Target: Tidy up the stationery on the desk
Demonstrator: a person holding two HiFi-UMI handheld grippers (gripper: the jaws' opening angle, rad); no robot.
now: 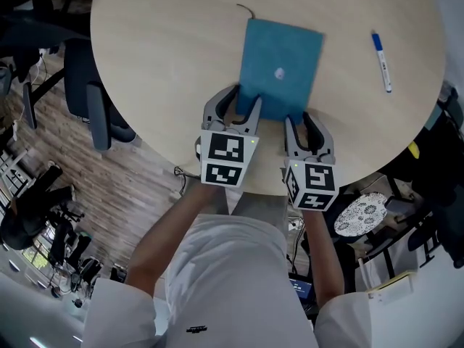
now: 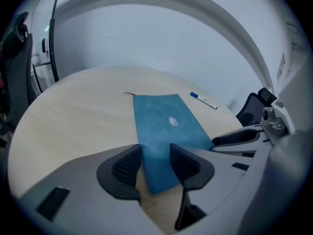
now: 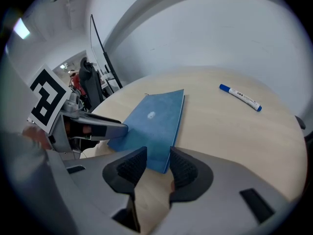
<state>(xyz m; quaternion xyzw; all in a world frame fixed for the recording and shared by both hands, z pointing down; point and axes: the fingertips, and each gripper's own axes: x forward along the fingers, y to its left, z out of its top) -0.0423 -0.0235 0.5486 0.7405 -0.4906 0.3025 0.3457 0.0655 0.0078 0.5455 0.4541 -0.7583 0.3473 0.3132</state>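
A blue notebook [image 1: 280, 64] lies flat near the front of the round wooden table [image 1: 159, 56], with a small white mark on its cover. My left gripper [image 1: 237, 106] is open, its jaws on either side of the notebook's near left corner [image 2: 155, 146]. My right gripper [image 1: 304, 127] is also open at the near right corner [image 3: 159, 151], which reaches in between its jaws [image 3: 155, 166]. A blue-capped white marker pen [image 1: 382, 61] lies alone at the far right of the table, also seen in the right gripper view [image 3: 240, 97].
A thin dark ribbon [image 1: 246, 9] trails from the notebook's far edge. A dark office chair [image 1: 90, 96] stands at the table's left. Below the table's right edge are a white patterned disc [image 1: 362, 212] and dark clutter.
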